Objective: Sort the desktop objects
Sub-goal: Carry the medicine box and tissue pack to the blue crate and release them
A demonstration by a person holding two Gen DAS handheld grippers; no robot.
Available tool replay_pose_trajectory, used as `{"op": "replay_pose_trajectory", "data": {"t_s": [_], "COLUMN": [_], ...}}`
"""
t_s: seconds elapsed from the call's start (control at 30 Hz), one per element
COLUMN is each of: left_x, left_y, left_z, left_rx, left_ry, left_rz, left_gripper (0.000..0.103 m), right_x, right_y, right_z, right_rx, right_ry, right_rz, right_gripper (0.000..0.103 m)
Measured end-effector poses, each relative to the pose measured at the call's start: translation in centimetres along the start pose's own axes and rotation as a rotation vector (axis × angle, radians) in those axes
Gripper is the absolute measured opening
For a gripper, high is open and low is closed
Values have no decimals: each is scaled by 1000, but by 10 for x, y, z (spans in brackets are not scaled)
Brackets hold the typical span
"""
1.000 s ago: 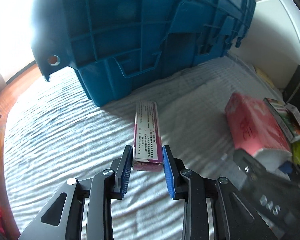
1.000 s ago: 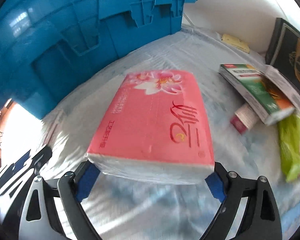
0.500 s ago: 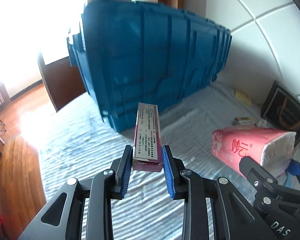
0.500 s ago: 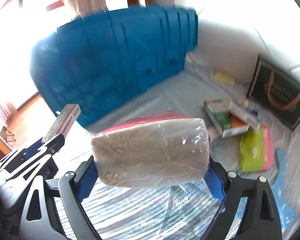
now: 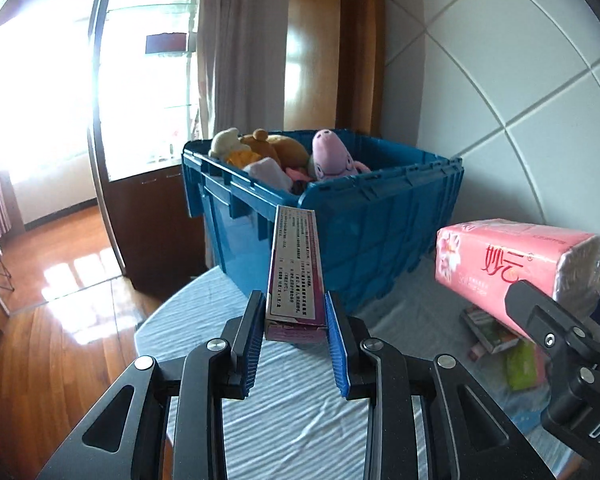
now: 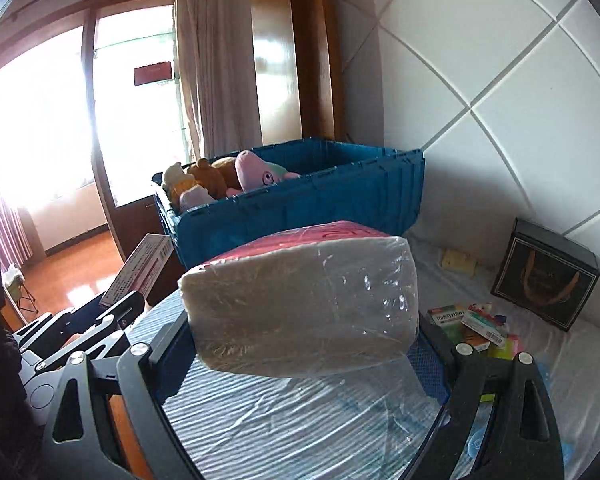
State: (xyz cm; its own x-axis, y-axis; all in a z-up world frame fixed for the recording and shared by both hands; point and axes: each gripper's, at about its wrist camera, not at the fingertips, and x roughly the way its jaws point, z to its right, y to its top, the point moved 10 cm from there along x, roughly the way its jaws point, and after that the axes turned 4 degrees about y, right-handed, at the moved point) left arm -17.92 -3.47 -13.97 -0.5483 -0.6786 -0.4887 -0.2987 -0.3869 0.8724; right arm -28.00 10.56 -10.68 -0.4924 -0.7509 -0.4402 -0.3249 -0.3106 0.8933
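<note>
My left gripper (image 5: 294,336) is shut on a long purple and white carton (image 5: 296,272), held in the air in front of the blue crate (image 5: 380,232). My right gripper (image 6: 300,360) is shut on a pink tissue pack (image 6: 300,304), also lifted above the table. The tissue pack shows at the right of the left wrist view (image 5: 512,264). The carton shows at the left of the right wrist view (image 6: 140,272). The crate (image 6: 340,196) holds several plush toys (image 5: 328,156).
A table with a white striped cloth (image 5: 292,412) lies below. Small boxes (image 6: 468,320), a green packet (image 5: 520,364) and a black gift box (image 6: 544,272) lie at the right by the tiled wall. Wooden floor (image 5: 40,344) lies beyond the left table edge.
Both grippers have risen from the table with their loads. The view now looks over the crate's rim at the plush toys instead of at its side.
</note>
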Motion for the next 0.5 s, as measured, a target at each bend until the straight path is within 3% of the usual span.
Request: {"op": "replay_pose_trajectory", "data": {"t_s": [0.3,0.5], "left_x": [-25,-23], "left_y": [36,63], "left_z": [-86,-108], "left_rx": [45,41], "left_ry": [-57,-66], "left_rz": [62,114], "left_gripper": [29,29], "right_x": [-37,-31], "right_y": [27,47], "right_z": [-80,-110], "right_rx": [30,9], "right_ry": [-55,-52], "right_rz": [98,127], "right_gripper": [92,92]}}
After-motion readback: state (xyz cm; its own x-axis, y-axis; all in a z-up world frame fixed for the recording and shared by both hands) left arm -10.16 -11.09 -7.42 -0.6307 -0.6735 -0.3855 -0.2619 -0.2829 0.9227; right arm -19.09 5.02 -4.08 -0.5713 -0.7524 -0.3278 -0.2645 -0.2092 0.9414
